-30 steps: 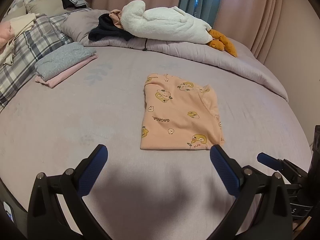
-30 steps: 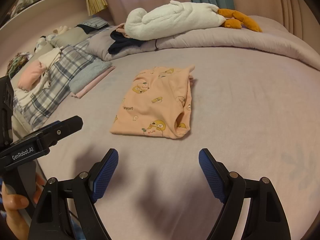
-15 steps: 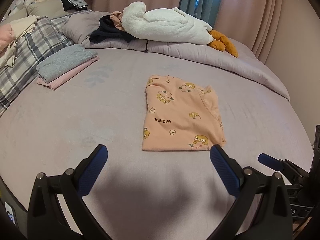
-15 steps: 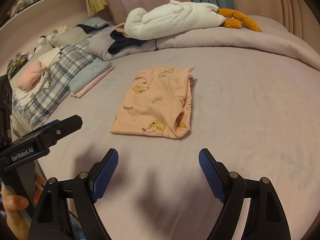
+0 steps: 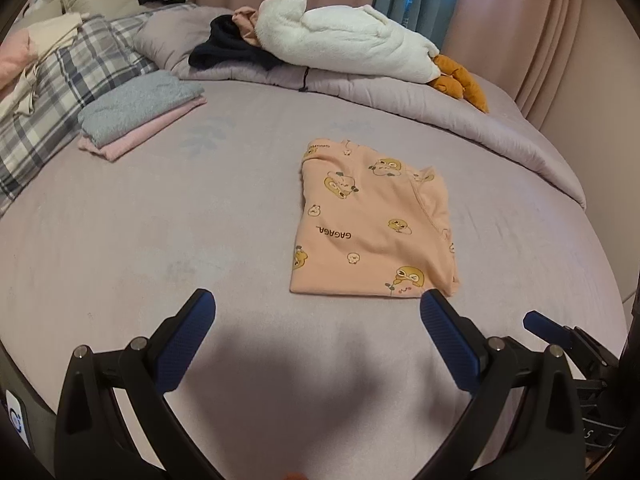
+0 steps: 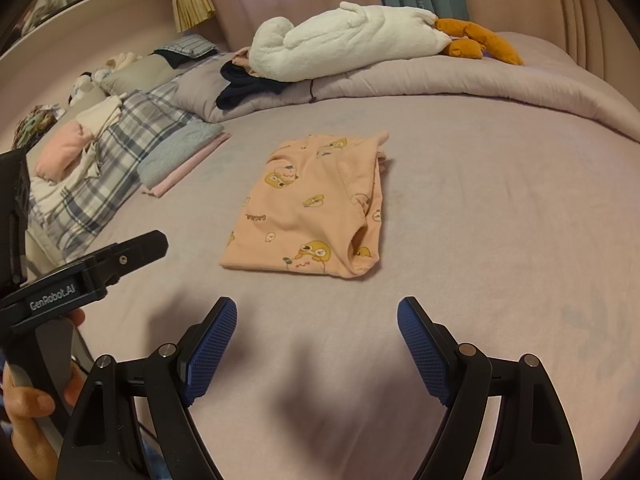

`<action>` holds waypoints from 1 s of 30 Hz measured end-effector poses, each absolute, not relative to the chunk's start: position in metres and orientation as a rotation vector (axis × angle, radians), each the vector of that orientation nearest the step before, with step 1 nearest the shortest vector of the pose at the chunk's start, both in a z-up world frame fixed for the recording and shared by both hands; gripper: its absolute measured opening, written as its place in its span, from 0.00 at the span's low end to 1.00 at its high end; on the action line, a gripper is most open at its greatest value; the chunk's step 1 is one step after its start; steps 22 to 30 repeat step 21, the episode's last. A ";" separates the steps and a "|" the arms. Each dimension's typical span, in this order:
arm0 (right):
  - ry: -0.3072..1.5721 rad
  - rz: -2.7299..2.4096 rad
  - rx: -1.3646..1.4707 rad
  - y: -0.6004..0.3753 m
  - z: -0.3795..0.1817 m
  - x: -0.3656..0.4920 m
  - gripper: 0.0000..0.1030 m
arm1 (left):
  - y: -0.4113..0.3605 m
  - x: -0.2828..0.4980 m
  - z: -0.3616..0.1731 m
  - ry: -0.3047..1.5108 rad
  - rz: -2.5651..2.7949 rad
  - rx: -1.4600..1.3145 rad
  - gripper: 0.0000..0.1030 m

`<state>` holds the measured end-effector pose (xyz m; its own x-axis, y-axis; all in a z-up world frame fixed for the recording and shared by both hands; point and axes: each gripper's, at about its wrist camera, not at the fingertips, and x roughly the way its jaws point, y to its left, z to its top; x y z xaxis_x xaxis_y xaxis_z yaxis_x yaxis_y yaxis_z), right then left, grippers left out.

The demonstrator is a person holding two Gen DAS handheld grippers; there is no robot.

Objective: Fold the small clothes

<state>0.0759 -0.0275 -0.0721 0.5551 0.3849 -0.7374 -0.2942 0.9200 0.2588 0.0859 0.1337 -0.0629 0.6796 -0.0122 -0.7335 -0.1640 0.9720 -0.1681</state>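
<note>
Peach shirt [image 5: 372, 224] is folded flat mid-bed [image 5: 160, 220], just ahead of both grippers. Left gripper [image 5: 318, 312] jaws are spread, nothing pinched. Right gripper [image 6: 316, 318] jaws likewise spread and empty. Two folded items [image 5: 140, 116] are stacked well left, near the plaid blanket [image 5: 60, 92].

Left gripper [image 5: 316, 308]: black plastic arms splayed in a V, silver round screws at the pivots, blue cross-hatched pads [image 5: 182, 346] on the finger insides. Right gripper [image 6: 316, 316]: same build, black arms, silver screws, blue textured pads [image 6: 208, 354]. White "GenRobot.AI" lettering on the left gripper's black side bar, seen from the right wrist view. Hand [image 6: 28, 408] wraps a grey handle, possibly metal; no sleeve visible.
</note>
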 end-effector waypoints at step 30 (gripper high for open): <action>0.898 0.396 0.116 -0.027 -0.072 0.075 0.80 | 0.131 0.086 -0.062 0.820 0.116 -0.203 0.99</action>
